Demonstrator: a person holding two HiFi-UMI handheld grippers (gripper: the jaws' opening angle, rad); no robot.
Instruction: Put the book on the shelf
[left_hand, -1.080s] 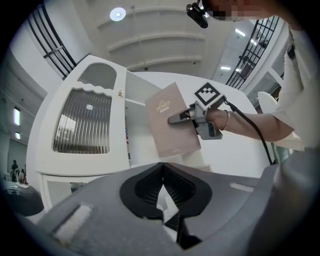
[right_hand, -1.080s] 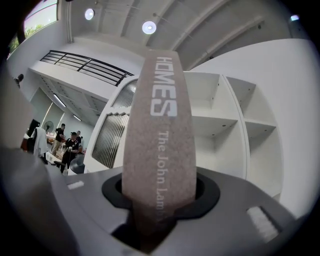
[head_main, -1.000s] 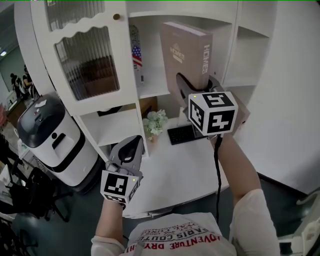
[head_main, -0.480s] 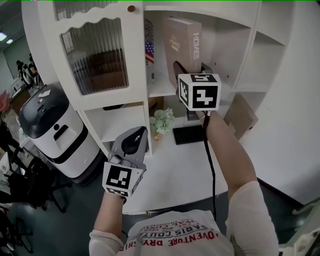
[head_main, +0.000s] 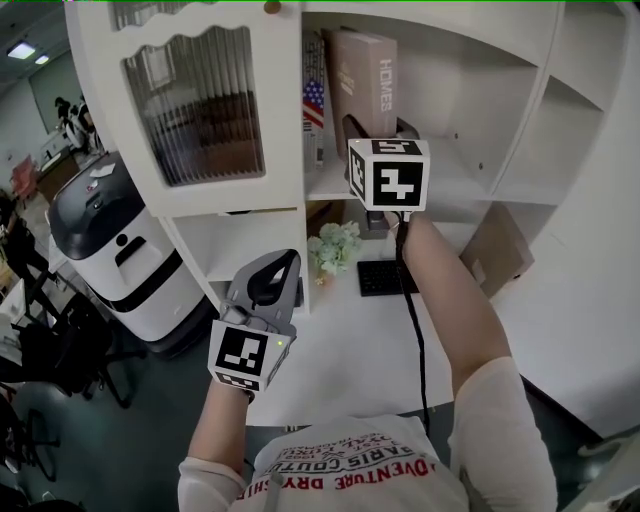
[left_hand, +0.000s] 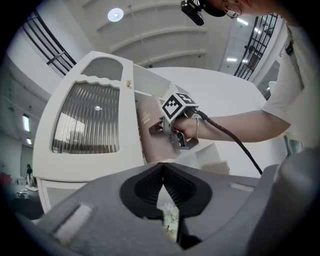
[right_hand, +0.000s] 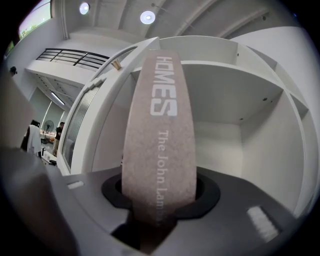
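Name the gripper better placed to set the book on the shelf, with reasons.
Right. The right gripper grips the HOMES book, upright at the shelf. The left gripper hangs shut and empty, lower down.

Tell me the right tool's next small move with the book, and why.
Probably ease the book slightly deeper and down until it sits on the shelf board. The right tool is clamped on its spine, and the book stands upright in the open compartment beside a flag-spined book, but whether its bottom edge rests on the board cannot be seen.
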